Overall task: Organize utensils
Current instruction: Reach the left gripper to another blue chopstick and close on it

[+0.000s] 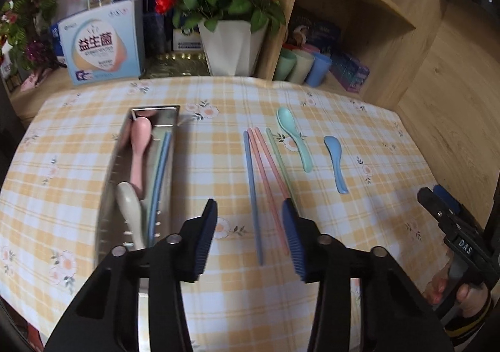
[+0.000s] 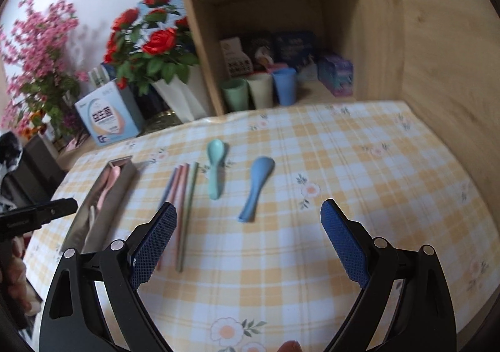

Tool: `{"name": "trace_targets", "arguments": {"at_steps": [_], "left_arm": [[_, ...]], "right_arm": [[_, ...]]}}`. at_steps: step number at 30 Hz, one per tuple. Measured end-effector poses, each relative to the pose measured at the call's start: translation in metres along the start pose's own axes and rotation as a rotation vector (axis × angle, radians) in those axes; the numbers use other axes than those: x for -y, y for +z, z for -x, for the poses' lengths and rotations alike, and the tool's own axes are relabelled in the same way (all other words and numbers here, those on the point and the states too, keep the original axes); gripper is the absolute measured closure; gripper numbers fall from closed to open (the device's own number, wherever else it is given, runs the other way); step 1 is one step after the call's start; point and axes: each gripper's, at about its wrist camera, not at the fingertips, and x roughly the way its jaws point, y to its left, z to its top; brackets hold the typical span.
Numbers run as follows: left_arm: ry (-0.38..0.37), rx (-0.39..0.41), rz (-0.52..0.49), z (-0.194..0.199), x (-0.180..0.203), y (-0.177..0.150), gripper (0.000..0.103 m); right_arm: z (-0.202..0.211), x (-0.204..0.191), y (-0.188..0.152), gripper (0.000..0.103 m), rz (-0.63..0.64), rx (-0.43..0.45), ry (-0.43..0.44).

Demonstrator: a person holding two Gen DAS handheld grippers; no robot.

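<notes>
A metal tray (image 1: pixel 156 109) on the checked cloth holds a pink spoon (image 1: pixel 139 146), a cream spoon (image 1: pixel 129 211) and a blue chopstick (image 1: pixel 161 171). To its right lie a blue chopstick (image 1: pixel 251 189), two pink chopsticks (image 1: pixel 265 171), a green chopstick (image 1: pixel 276 155), a teal spoon (image 1: pixel 293 139) and a blue spoon (image 1: pixel 336 164). My left gripper (image 1: pixel 250 208) hovers over the loose chopsticks, jaws apart, pads touching nothing. My right gripper (image 2: pixel 248 206) stands wide open, just short of the blue spoon (image 2: pixel 257 186), with the teal spoon (image 2: pixel 215 167) further left.
Behind the cloth stand a white pot of red roses (image 1: pixel 231 46), a light blue box (image 1: pixel 100 49) and three cups (image 1: pixel 300 66) in a wooden shelf unit (image 1: pixel 359 8). A wooden wall (image 2: pixel 437 71) bounds the right side. A hand (image 1: pixel 465 299) holds the right gripper.
</notes>
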Motion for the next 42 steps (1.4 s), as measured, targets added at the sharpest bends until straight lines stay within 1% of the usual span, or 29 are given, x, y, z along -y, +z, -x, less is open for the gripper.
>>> {"name": "trace_targets", "arguments": {"at_steps": [3,5,11,13,20,22,26,28,30,36,39,42], "left_arm": [[-0.003,-0.005,-0.016,-0.023,0.006,0.007,0.071],[-0.011,-0.026,-0.025,-0.046,0.011,0.012,0.073],[-0.042,-0.089,-0.011,-0.1,0.014,0.021,0.076],[-0.041,-0.109,0.003,-0.113,0.01,0.024,0.076],[0.007,-0.159,0.002,-0.148,0.001,0.031,0.083],[0.002,-0.178,0.012,-0.155,-0.001,0.031,0.084],[-0.006,-0.193,-0.002,-0.162,0.002,0.029,0.084],[-0.005,-0.199,0.013,-0.166,0.0,0.028,0.084],[-0.005,-0.193,0.021,-0.168,-0.001,0.029,0.084],[0.024,-0.185,-0.019,-0.168,0.004,0.027,0.084],[0.037,-0.18,-0.016,-0.165,0.004,0.024,0.088],[0.043,-0.178,-0.041,-0.165,0.006,0.024,0.088]], "right_arm": [[-0.015,0.012,-0.005,0.013,-0.027,-0.025,0.006],[-0.025,0.017,-0.008,0.013,-0.029,-0.04,0.007],[-0.045,0.029,-0.009,0.013,-0.047,-0.057,0.021],[-0.05,0.033,-0.008,0.013,-0.055,-0.062,0.023],[-0.067,0.038,-0.008,0.013,-0.064,-0.076,0.031],[-0.069,0.039,-0.007,0.013,-0.071,-0.077,0.037],[-0.069,0.042,-0.007,0.013,-0.08,-0.075,0.04],[-0.069,0.044,-0.007,0.013,-0.085,-0.077,0.039],[-0.068,0.046,-0.007,0.013,-0.089,-0.08,0.034],[-0.069,0.054,-0.008,0.013,-0.121,-0.088,0.027],[-0.068,0.054,-0.008,0.013,-0.121,-0.087,0.031],[-0.067,0.054,-0.008,0.013,-0.124,-0.087,0.037]]}}
